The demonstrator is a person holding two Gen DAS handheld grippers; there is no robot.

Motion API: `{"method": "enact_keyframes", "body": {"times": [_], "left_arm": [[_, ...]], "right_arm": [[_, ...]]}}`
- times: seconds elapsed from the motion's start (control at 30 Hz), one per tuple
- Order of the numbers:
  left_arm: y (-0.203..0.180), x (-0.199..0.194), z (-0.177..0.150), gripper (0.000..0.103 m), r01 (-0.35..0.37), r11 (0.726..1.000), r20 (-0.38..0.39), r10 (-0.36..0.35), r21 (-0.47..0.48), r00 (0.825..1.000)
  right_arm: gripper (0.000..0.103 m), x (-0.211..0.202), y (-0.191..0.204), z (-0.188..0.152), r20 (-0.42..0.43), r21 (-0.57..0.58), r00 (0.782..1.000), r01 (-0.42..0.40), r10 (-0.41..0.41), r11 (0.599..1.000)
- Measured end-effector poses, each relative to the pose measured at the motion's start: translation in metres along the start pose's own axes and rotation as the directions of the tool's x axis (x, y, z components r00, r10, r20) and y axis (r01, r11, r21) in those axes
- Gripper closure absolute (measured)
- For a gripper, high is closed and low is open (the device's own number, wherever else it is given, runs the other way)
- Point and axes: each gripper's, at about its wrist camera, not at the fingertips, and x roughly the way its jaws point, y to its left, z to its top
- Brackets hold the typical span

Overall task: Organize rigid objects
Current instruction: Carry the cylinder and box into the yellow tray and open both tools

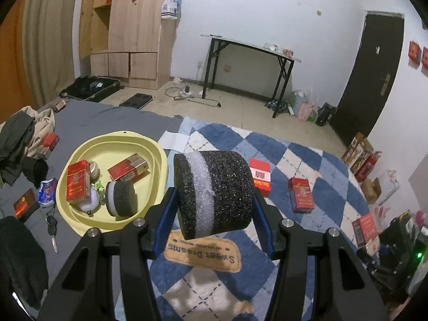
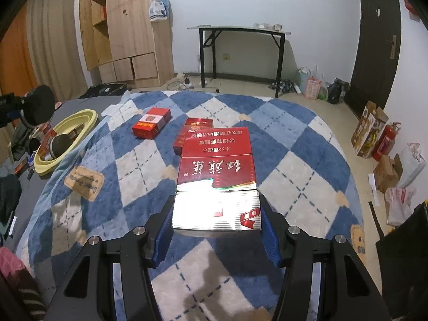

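Observation:
My left gripper (image 1: 214, 208) is shut on a black foam cylinder with a white band (image 1: 214, 192), held above the checked blanket just right of the yellow basin (image 1: 157, 160). The basin holds two red boxes (image 1: 77, 182), a second foam cylinder (image 1: 121, 198) and small items. My right gripper (image 2: 216, 214) is shut on a red and silver cigarette box (image 2: 216, 176), held above the blanket. Two more red boxes (image 2: 152, 125) lie on the blanket beyond it. The basin shows at the left in the right wrist view (image 2: 88, 123).
Red boxes lie on the blanket (image 1: 301, 194) and on the grey sheet (image 1: 25, 204) beside clothes and a car key (image 1: 52, 227). A "Sweet Dreams" patch (image 1: 202, 252) is under my left gripper. A folding table (image 2: 240, 30), wardrobe and fire extinguisher (image 2: 386, 140) stand beyond the bed.

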Motion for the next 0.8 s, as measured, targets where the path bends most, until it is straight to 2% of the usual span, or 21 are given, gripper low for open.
{"method": "enact_keyframes", "body": {"times": [0.07,0.2,0.33,0.37,0.4,0.47,0.57,0.7,0.8], "left_arm": [[0.008,-0.002,0.003,0.047,-0.004,1.000,0.004,0.005,-0.014,1.000],[0.031,0.006,0.010,0.047,0.017,0.998,-0.036,-0.019,-0.058,0.999],[0.057,0.024,0.013,0.047,-0.039,0.995,-0.089,0.031,-0.090,0.996],[0.064,0.027,0.014,0.047,-0.056,0.993,-0.094,0.047,-0.100,0.994],[0.069,0.029,0.016,0.047,-0.070,0.991,-0.099,0.059,-0.111,0.993],[0.084,0.034,0.020,0.047,-0.090,0.986,-0.113,0.074,-0.142,0.991],[0.104,0.040,0.024,0.047,-0.098,0.982,-0.128,0.078,-0.164,0.989],[0.146,0.053,0.027,0.047,-0.094,0.965,-0.149,0.058,-0.244,0.987],[0.183,0.065,0.026,0.047,-0.128,0.941,-0.167,0.078,-0.313,0.983]], "right_arm": [[0.046,-0.002,0.001,0.001,0.001,-0.011,1.000,-0.001,0.001,1.000],[0.046,-0.002,0.008,0.004,0.015,-0.044,1.000,-0.004,0.005,0.999],[0.046,-0.001,0.025,0.008,0.021,-0.097,0.999,-0.035,0.038,0.995],[0.046,0.005,0.029,0.015,0.000,-0.070,0.996,-0.094,0.094,0.993],[0.046,0.005,0.029,0.015,0.000,-0.070,0.996,-0.094,0.094,0.993],[0.046,0.012,0.044,0.038,0.015,-0.060,0.988,-0.156,0.157,0.986],[0.046,0.019,0.061,0.057,0.028,-0.078,0.981,-0.188,0.191,0.979],[0.046,0.044,0.112,0.101,0.038,-0.128,0.957,-0.282,0.289,0.951],[0.046,0.068,0.161,0.130,0.022,-0.178,0.936,-0.341,0.350,0.923]]}}
